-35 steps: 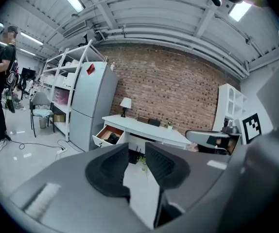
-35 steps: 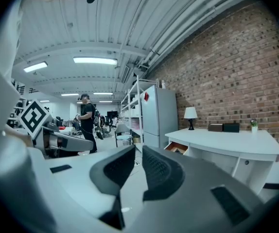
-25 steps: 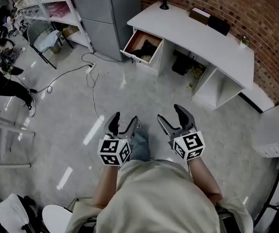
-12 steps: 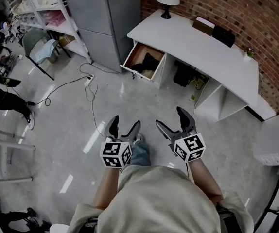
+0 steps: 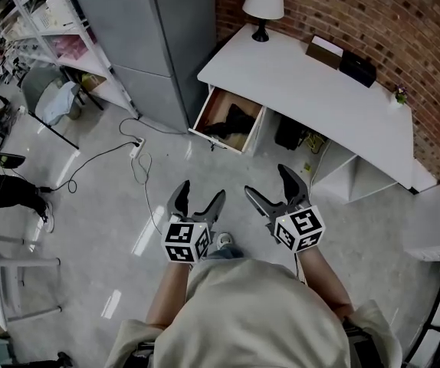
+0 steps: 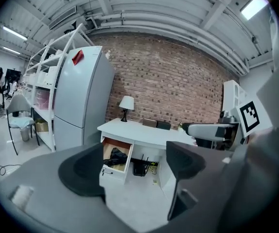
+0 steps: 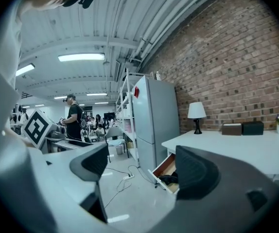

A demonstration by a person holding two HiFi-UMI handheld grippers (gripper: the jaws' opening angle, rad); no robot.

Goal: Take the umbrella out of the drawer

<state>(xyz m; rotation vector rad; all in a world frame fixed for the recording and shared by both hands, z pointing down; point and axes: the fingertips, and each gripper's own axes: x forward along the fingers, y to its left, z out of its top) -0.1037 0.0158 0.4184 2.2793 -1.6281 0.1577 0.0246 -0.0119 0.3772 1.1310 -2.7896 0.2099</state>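
Umbrella: a dark bundle, taken to be it, lies in the open drawer at the left end of the white desk, untouched and well apart from both tools.

Change noted: against the earlier head views, desk and drawer sit closer and lower in frame, so the person is closing on them. The approach is under way and no reach has begun.

Left gripper: jaws opening, nothing between them. Right gripper: jaws spread wide, empty.

Pose: both are held side by side before the torso, aimed at the desk and tipped slightly downward.
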